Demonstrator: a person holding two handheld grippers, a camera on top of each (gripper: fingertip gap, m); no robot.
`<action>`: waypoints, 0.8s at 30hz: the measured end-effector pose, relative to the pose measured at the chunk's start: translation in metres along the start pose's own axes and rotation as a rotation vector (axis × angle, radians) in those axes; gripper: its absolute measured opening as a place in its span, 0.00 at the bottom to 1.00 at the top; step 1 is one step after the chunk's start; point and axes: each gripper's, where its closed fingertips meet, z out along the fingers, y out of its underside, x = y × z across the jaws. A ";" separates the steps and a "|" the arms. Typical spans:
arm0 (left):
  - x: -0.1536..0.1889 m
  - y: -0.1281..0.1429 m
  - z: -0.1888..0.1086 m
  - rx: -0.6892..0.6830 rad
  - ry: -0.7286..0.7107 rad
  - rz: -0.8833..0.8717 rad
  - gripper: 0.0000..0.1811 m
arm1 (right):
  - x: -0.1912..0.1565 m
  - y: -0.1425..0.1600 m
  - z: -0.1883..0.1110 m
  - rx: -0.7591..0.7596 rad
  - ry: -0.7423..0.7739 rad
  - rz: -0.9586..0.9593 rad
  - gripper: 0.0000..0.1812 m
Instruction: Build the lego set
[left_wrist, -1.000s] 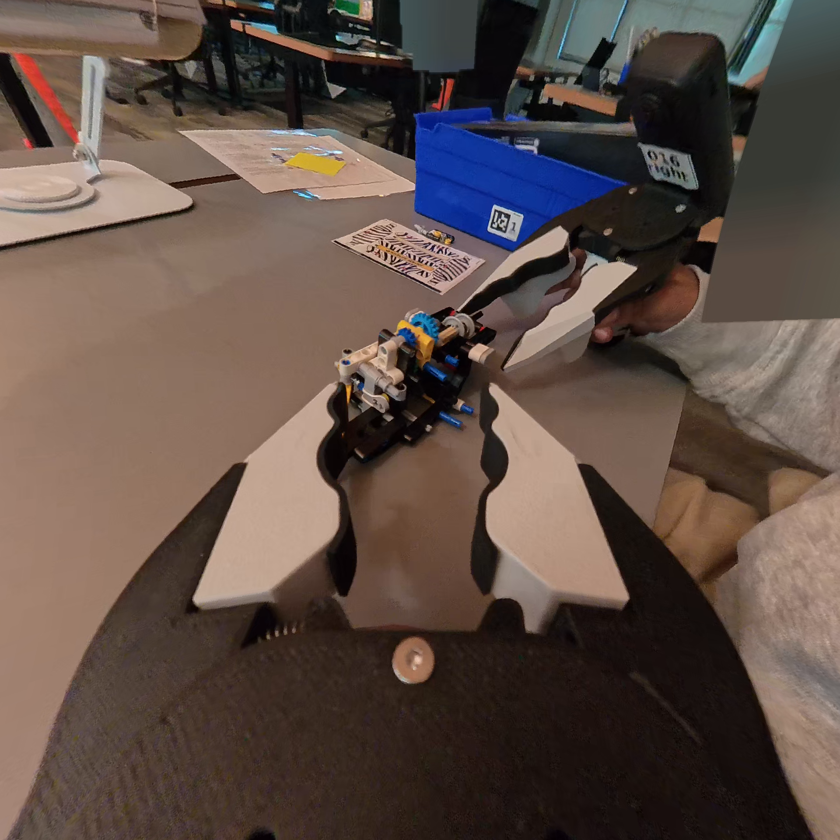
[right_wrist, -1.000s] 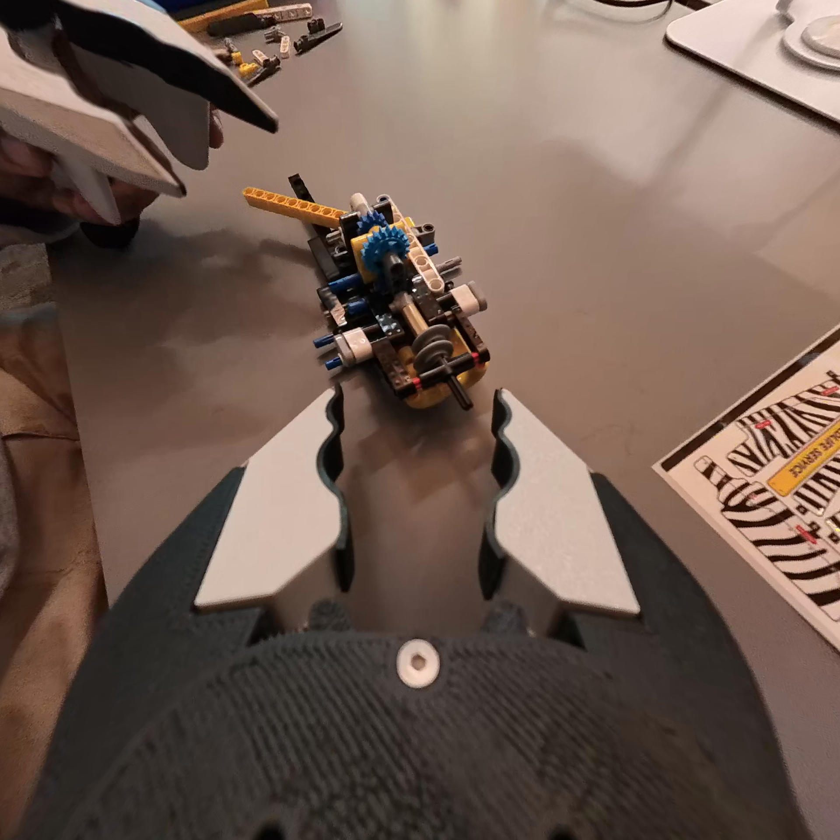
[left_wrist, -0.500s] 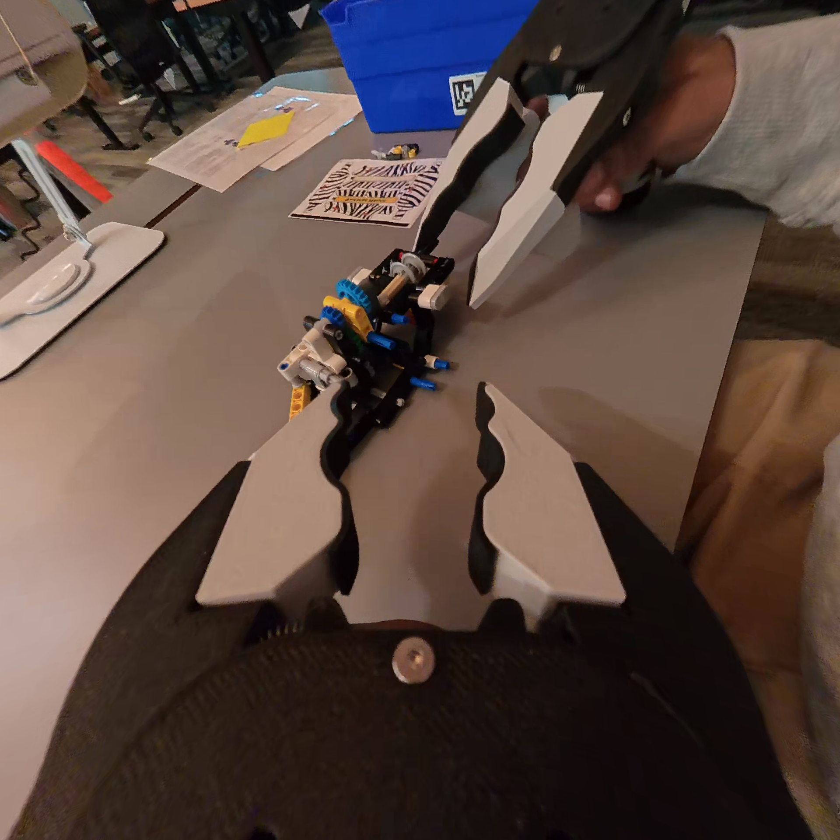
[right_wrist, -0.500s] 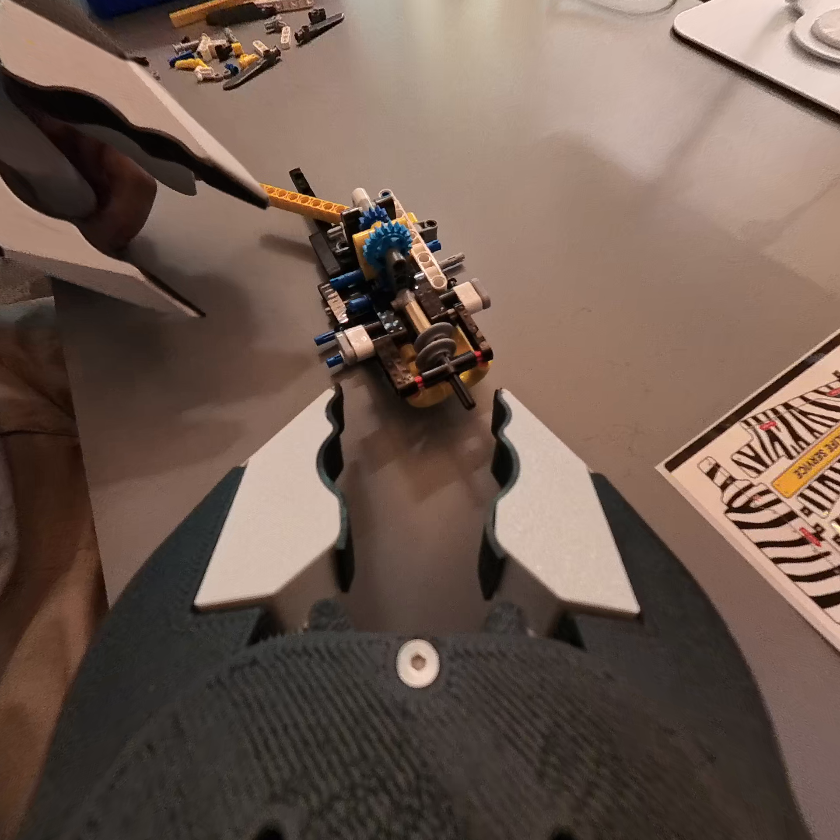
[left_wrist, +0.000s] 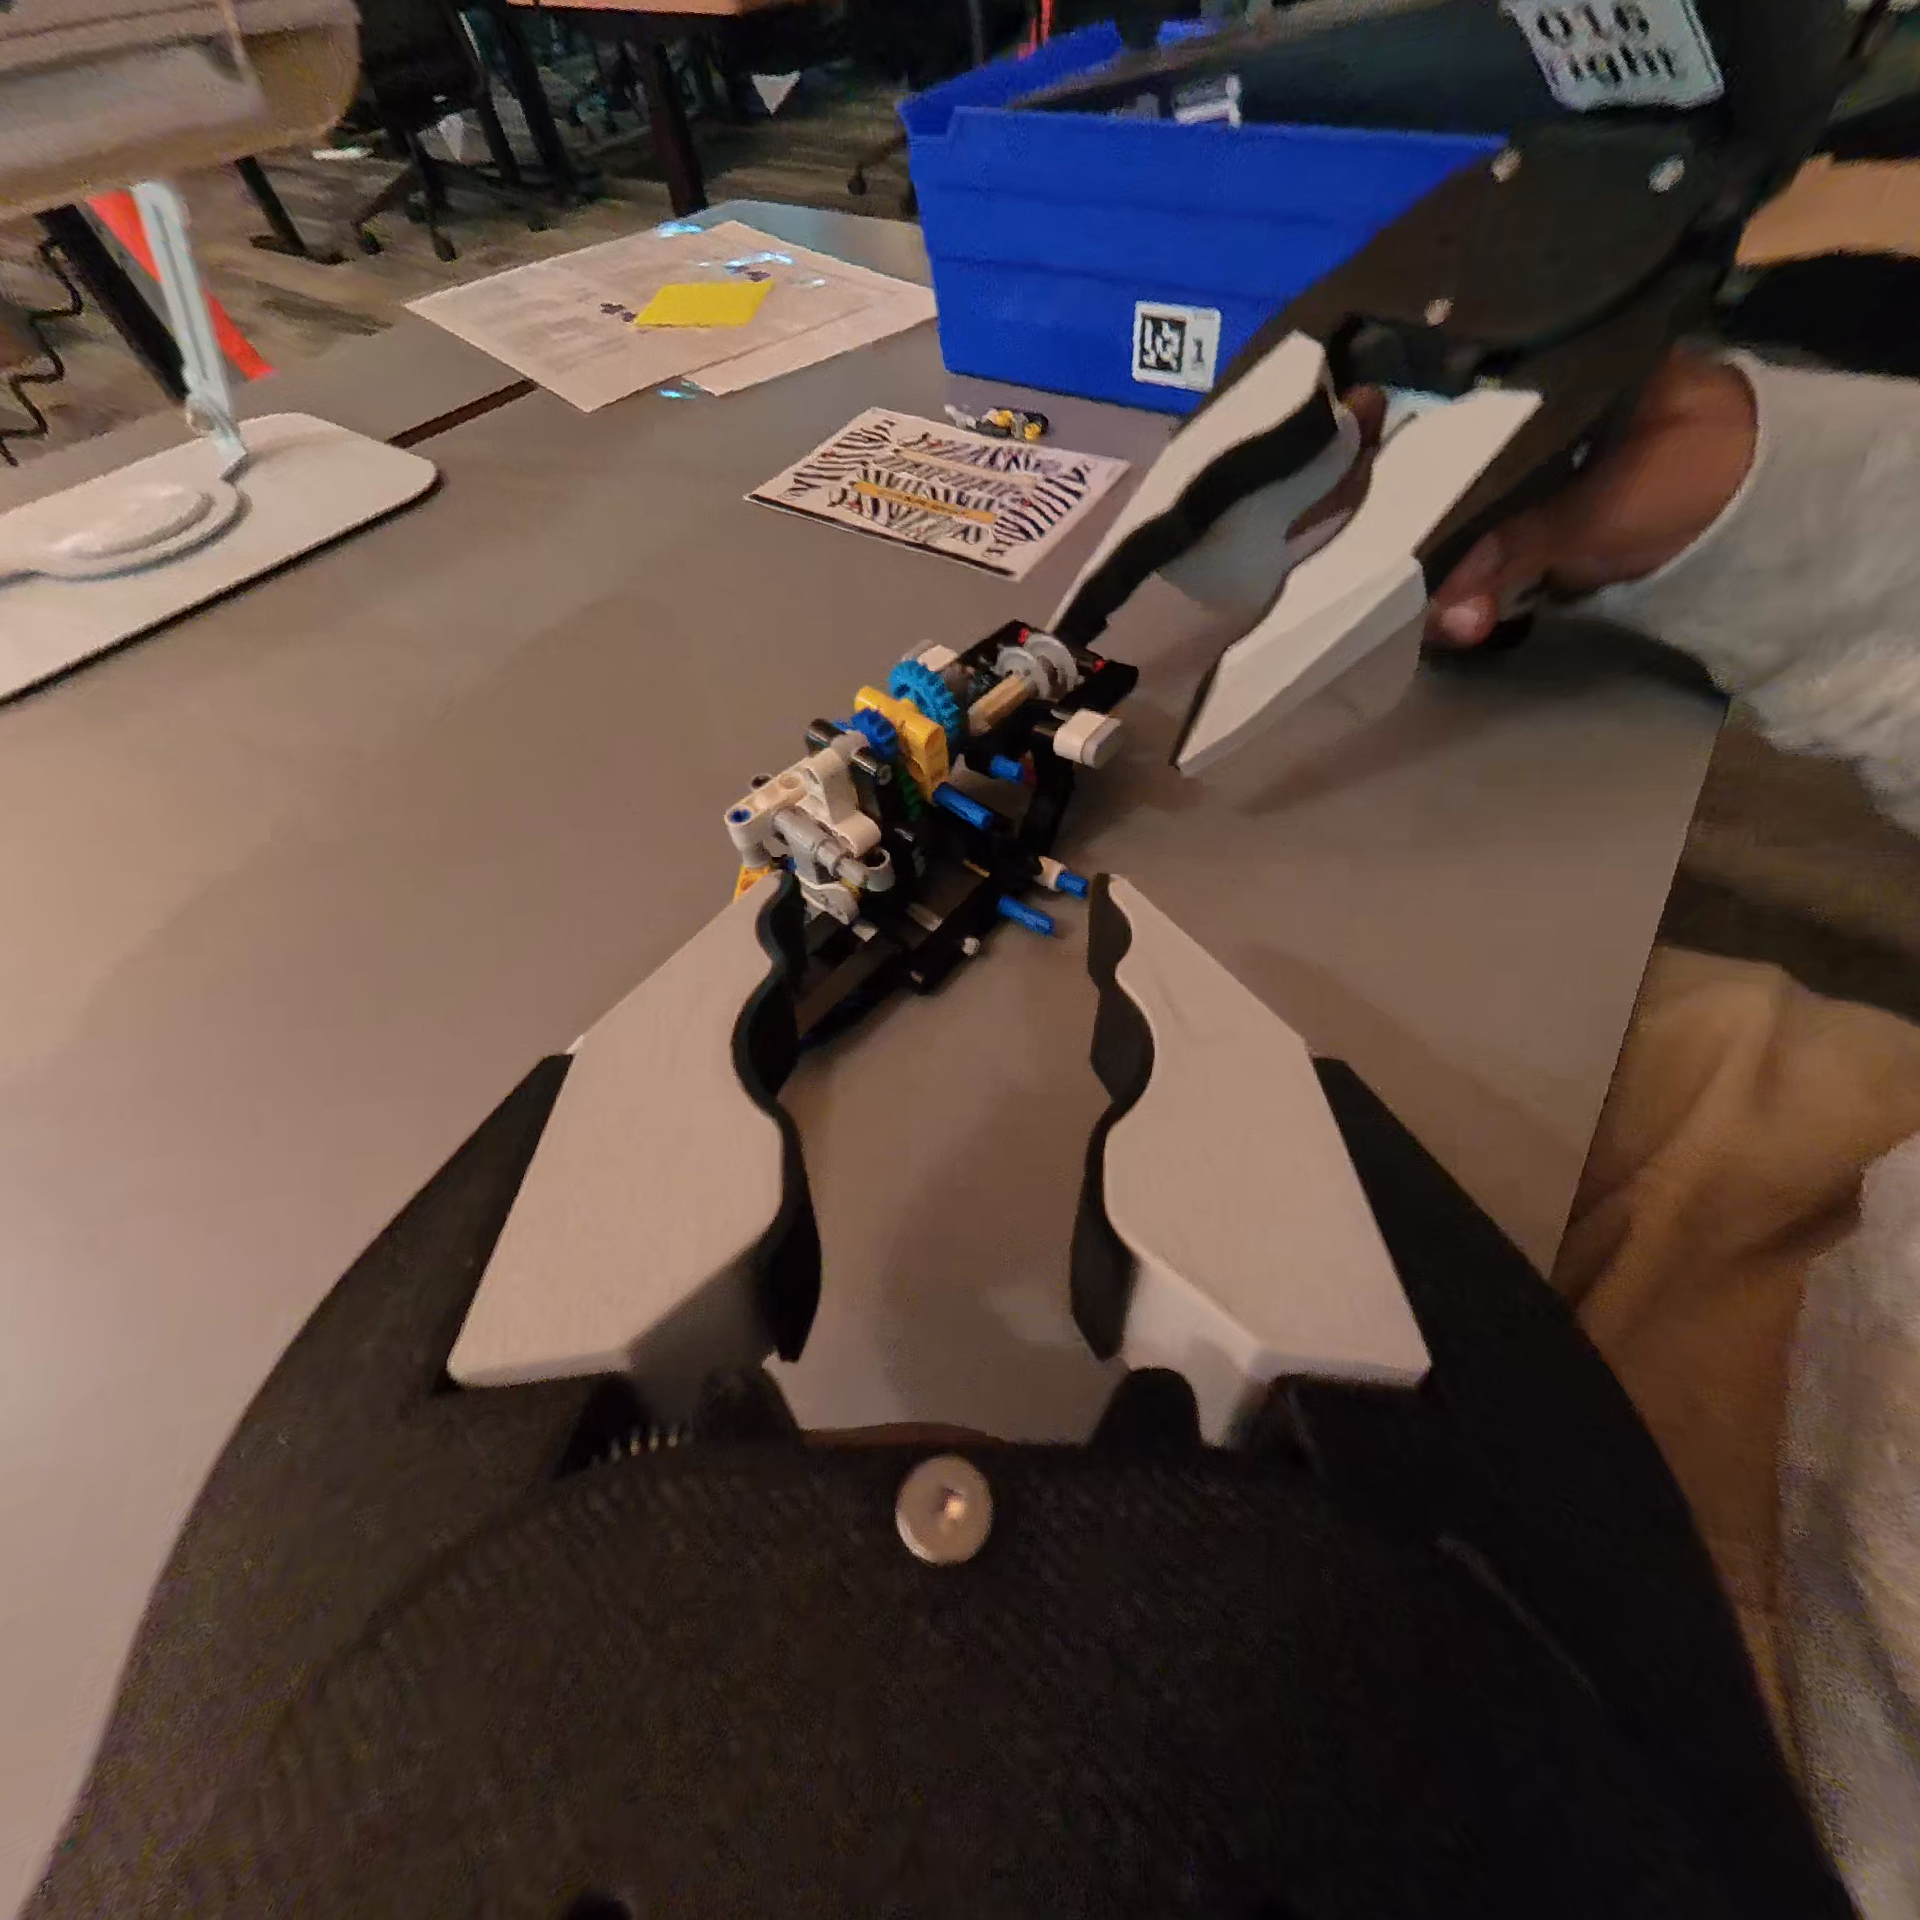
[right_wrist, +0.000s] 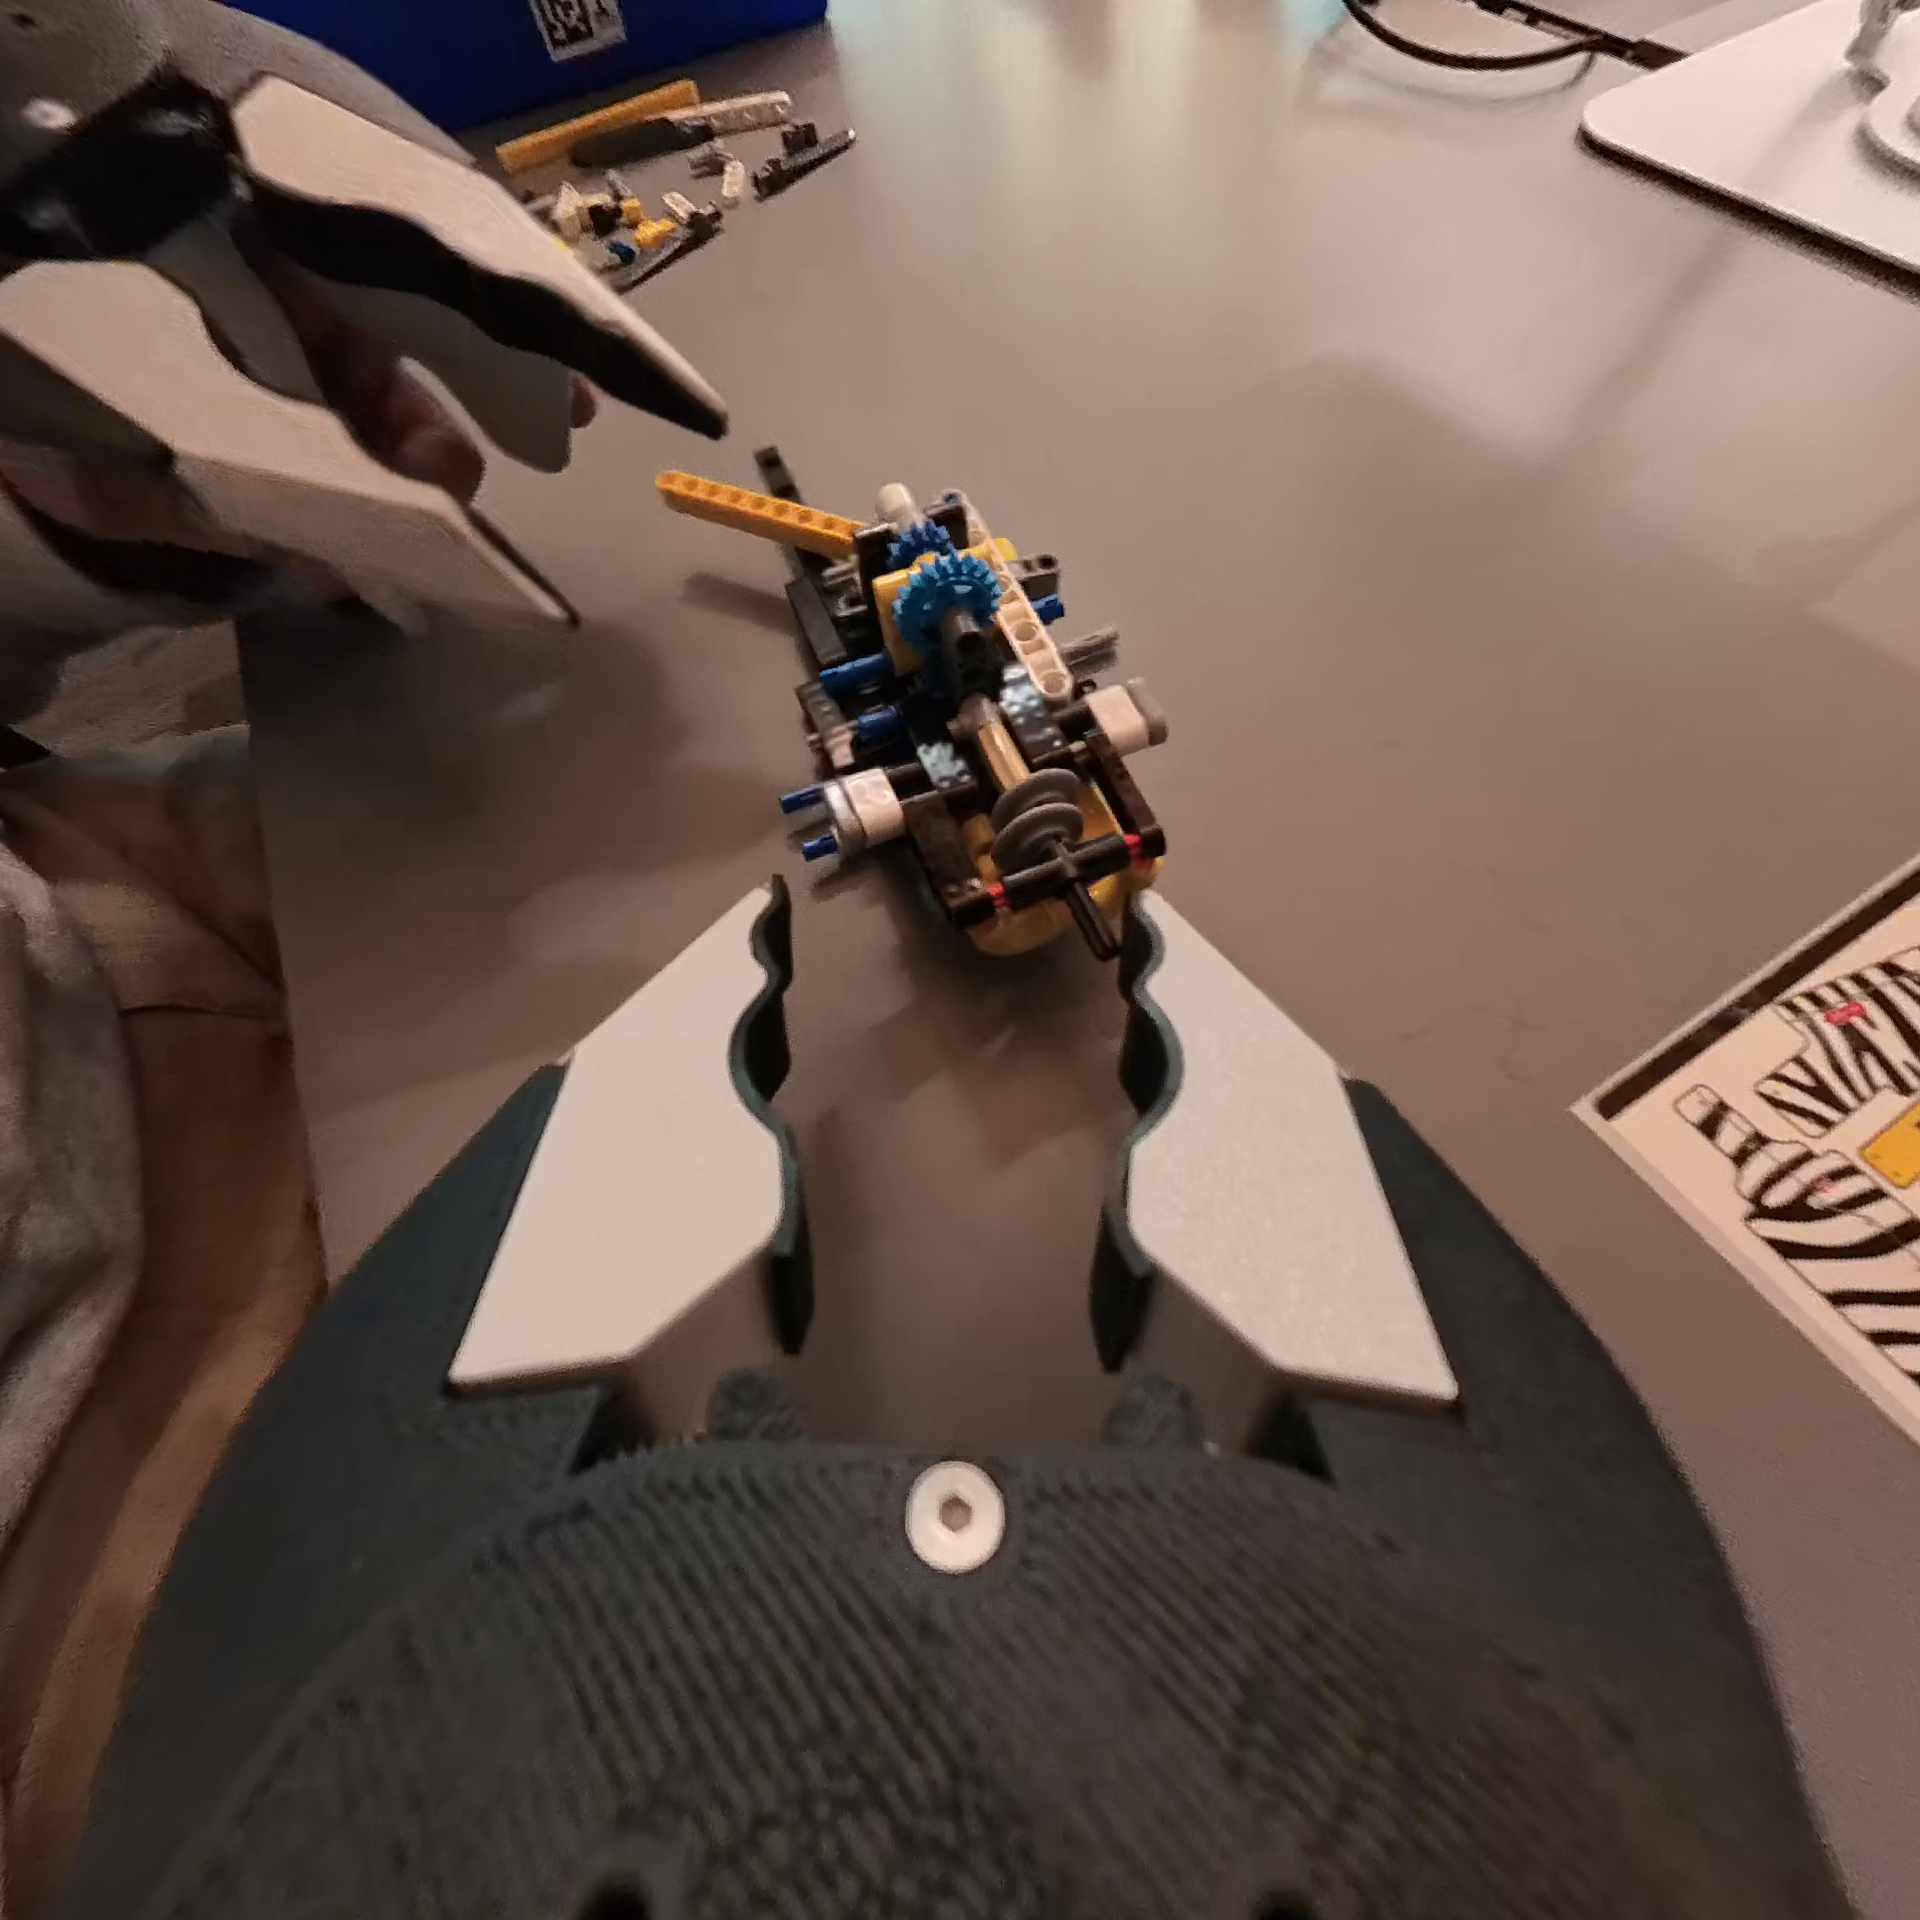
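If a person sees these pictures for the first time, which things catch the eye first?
The half-built lego model, with blue gears and yellow parts, sits mid-table between two open tools: the left tool at one end and the right tool at the other. Behind it lie a zebra-striped sticker sheet and a blue bin.

Wrist cams face each other low, close over grey table (left_wrist: 312, 727); both share lego model (left_wrist: 914, 790) (right_wrist: 966, 717), edges blurry, maybe motion.
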 end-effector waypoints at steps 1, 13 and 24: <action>-0.004 -0.002 -0.002 0.017 0.000 -0.034 0.30 | -0.004 -0.001 0.000 0.004 -0.022 -0.001 0.32; -0.080 -0.005 -0.033 0.154 -0.226 -0.242 0.36 | -0.119 -0.024 0.034 0.021 -0.419 -0.026 0.38; -0.065 0.010 -0.015 -0.154 -0.248 -0.486 0.43 | -0.095 -0.043 0.018 0.156 -0.304 0.080 0.35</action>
